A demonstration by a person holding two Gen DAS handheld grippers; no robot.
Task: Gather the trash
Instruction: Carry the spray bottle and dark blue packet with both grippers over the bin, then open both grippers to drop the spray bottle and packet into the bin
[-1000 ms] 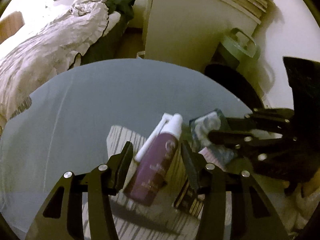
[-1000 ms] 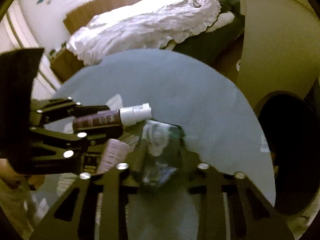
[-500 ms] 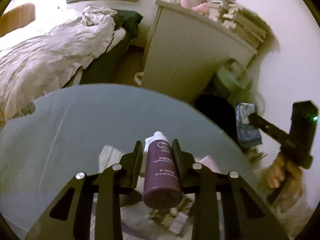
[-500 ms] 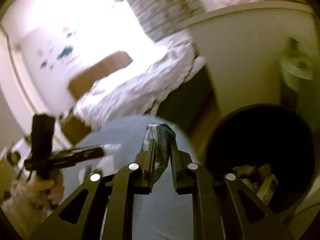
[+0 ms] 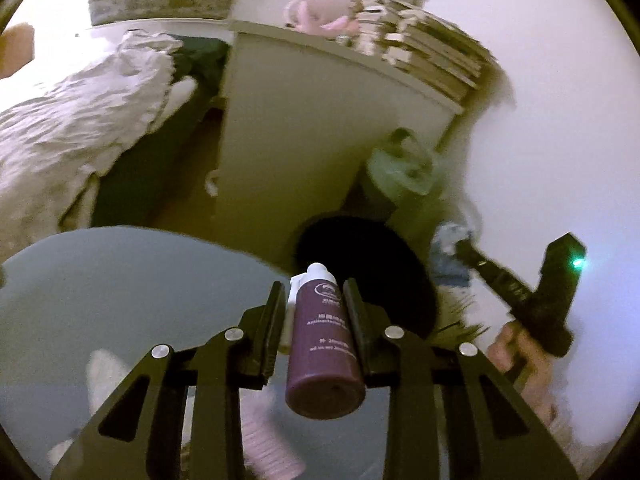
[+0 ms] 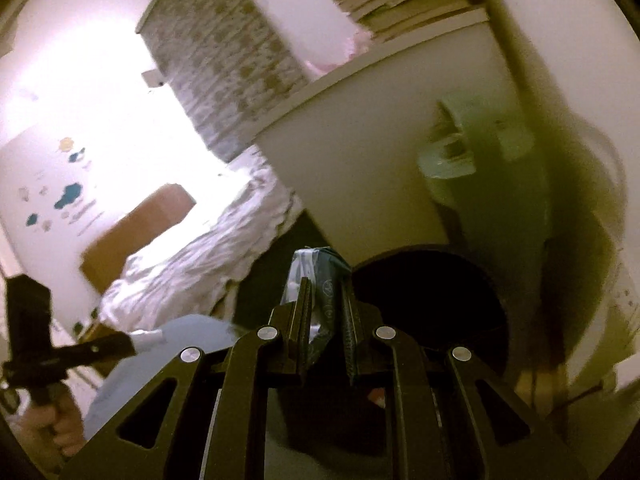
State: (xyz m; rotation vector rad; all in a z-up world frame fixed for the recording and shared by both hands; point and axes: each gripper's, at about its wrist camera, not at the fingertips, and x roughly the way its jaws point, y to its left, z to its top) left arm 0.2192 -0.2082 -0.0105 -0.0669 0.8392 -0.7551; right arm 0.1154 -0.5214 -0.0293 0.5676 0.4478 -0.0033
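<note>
- While I hold over the round glass table (image 5: 120,280), my left gripper (image 5: 312,308) clamps a purple spray bottle (image 5: 324,344).
- My right gripper (image 6: 326,312) pinches a crumpled plastic wrapper (image 6: 316,272) near the black bin (image 6: 432,300).

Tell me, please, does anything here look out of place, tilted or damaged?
Nothing looks spilled or broken. One oddity: the purple plastic spray bottle sits off-centre in the left gripper, pressed against one finger, with a gap at the other. The right gripper pinches a crumpled dark plastic wrapper near the round black bin.
</note>
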